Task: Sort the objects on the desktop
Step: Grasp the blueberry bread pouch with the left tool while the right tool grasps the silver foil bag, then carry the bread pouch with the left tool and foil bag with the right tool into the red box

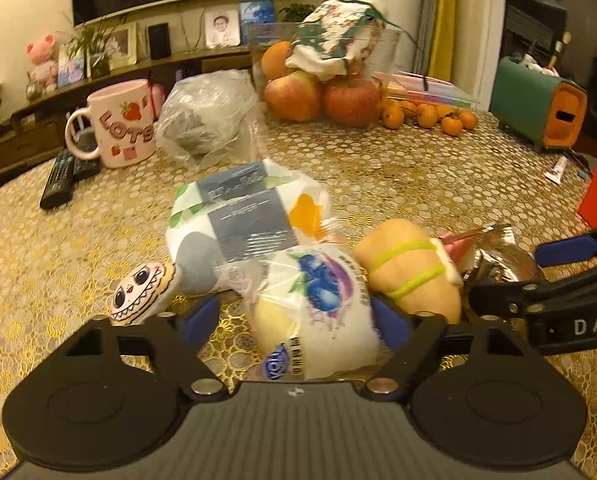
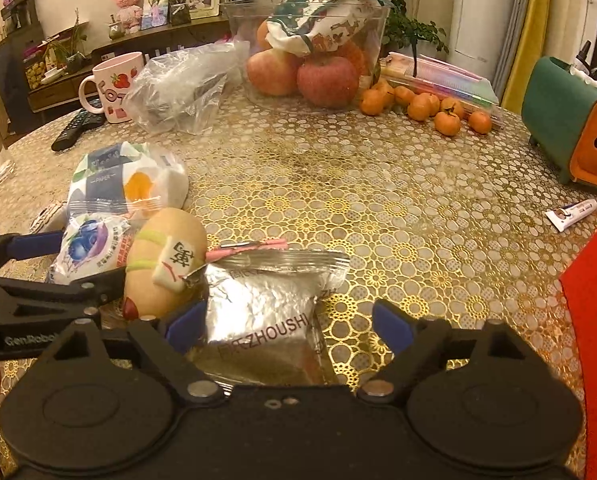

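My left gripper [image 1: 296, 320] is open around a blueberry snack packet [image 1: 318, 312], which lies between its blue pads without a visible squeeze. Beside it lie a tan plush bun with green bands [image 1: 410, 272], a tissue pack [image 1: 246, 208] and a small grinning-face plush [image 1: 138, 292]. My right gripper [image 2: 288, 326] is open over a silver foil packet [image 2: 266, 300], whose near end lies between the pads. The plush bun [image 2: 166, 260], blueberry packet [image 2: 90, 248] and tissue pack [image 2: 126, 176] lie to its left. The left gripper's fingers [image 2: 38, 244] show at the left edge.
Farther back stand a pink mug [image 1: 124, 124], a remote [image 1: 58, 180], a clear plastic bag [image 1: 206, 120], a clear bowl of apples [image 1: 326, 60], small oranges [image 1: 430, 114] and a green-orange box [image 1: 538, 104]. A small tube [image 2: 572, 214] and a red object [image 2: 594, 320] lie right.
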A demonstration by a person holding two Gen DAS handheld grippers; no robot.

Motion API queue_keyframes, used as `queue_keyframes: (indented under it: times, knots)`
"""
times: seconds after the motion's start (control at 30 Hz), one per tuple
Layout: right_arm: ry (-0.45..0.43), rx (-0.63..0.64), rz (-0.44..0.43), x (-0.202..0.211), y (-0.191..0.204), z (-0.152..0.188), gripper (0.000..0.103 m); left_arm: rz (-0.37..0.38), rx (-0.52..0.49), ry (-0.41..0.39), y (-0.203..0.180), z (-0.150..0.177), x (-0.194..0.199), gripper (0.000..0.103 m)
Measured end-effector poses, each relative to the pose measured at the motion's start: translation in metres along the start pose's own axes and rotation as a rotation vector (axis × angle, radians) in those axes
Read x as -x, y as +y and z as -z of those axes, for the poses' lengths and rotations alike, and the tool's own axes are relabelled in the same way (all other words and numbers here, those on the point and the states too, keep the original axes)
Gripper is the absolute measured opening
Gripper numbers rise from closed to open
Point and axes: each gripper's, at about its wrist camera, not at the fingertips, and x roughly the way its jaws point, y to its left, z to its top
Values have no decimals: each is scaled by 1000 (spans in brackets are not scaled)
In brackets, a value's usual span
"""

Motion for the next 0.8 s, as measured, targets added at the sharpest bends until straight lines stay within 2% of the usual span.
queue_keyframes:
  times: [0.07,0.13,0.3,0.47,0.8]
  knots:
    - [-4,5,-7,1,1,0,79,2,-13,-6,-4,0,2,68]
    - [-7,4,-12,3,2,1,75,-6,-20,-8,-7,1,3,68]
    - [-11,2,-37,8,4,1,56,-2,-15,-6,-7,0,6,60]
    - [-19,15,-33,15,6,2,47,1,-5,3,-8,1,12,57]
    - [-25,-8,-27,36,-1,13,44,23,-2,-12,-17,3,40,56]
